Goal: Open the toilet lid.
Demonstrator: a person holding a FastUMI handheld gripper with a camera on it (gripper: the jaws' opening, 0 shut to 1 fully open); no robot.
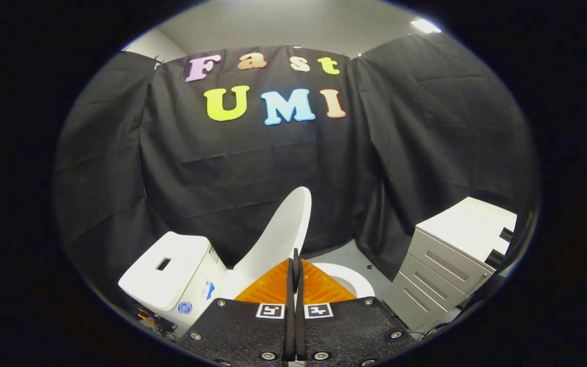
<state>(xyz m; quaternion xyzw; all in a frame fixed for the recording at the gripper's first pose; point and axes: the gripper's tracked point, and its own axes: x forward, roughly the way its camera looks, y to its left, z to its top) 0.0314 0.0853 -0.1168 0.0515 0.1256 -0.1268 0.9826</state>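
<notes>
The white toilet lid point(279, 235) stands raised at a slant, leaning away from the bowl toward the tank point(171, 272). Its front rim runs straight down into the seam between my fingers. My gripper point(296, 253) is shut, with the two fingers almost together and a thin white sliver of the lid's rim pinched between them. The white seat ring and bowl point(350, 279) show just beyond the fingers on the right, uncovered by the lid.
A grey drawer cabinet point(446, 265) with a white top stands close on the right of the toilet. Black cloth walls close in behind and on both sides. A strip of grey floor point(344, 252) lies between the toilet and the cabinet.
</notes>
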